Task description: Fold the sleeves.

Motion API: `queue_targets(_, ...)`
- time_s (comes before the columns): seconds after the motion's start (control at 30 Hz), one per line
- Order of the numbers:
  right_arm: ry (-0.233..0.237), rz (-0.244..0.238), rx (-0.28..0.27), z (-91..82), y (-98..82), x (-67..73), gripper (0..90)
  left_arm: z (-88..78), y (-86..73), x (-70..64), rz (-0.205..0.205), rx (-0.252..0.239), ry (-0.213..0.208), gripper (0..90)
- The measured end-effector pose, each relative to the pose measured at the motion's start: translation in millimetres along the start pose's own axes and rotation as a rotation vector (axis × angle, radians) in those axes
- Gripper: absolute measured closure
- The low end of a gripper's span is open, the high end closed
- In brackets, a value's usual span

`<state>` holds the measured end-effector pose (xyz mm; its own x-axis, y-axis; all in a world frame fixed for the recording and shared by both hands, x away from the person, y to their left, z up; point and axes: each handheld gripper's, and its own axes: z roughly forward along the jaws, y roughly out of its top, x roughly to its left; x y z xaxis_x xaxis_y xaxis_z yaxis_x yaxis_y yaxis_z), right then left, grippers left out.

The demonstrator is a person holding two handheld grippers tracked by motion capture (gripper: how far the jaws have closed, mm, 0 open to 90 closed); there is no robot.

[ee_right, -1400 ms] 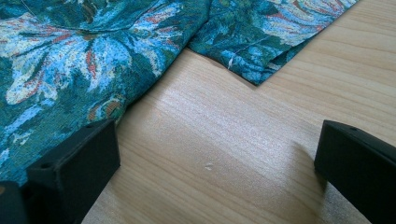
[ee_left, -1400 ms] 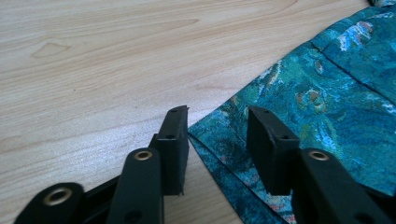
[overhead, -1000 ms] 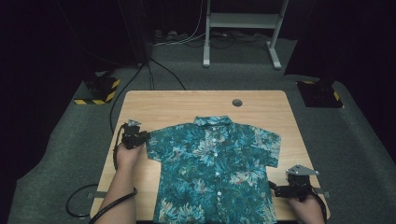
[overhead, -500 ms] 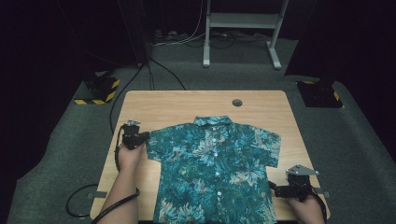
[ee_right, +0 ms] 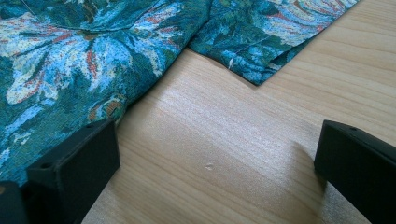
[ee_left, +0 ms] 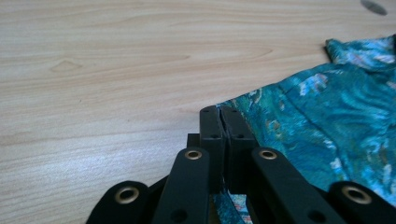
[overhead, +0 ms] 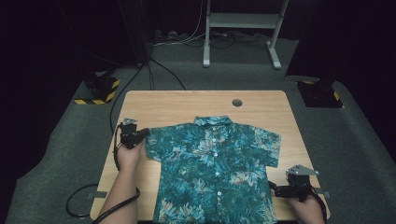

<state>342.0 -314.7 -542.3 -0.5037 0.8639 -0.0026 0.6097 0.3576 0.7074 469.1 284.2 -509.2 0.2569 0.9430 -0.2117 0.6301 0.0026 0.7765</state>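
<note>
The left sleeve edge of the floral shirt (overhead: 215, 172) is pinched by the closed left gripper (ee_left: 223, 122). The right gripper (ee_right: 217, 154) is held wide open on the table (overhead: 187, 102), with one jaw on the shirt's right hem.

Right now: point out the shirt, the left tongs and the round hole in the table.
shirt (overhead: 215, 172): high view, button placket mid-chest.
left tongs (ee_left: 224, 122): left gripper view, tips closed on the shirt's sleeve edge.
round hole (overhead: 237, 102): high view, dark centre, beyond the collar.

The shirt's (overhead: 215, 172) hem runs off the high view's bottom edge. Both forearms are cut off there too.
</note>
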Motion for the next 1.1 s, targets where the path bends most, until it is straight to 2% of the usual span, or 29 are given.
queue_targets(0.6,0.0,0.0,0.0,0.0,0.0,0.0,0.0,-20.9,6.0,-21.0,-0.019,-0.092,-0.044,88.6)
queue_targets(1.1,0.003,-0.003,0.001,-0.2,-0.2,0.3,0.0,-28.4,12.3,-47.5,0.009,-0.147,-0.081,88.6)
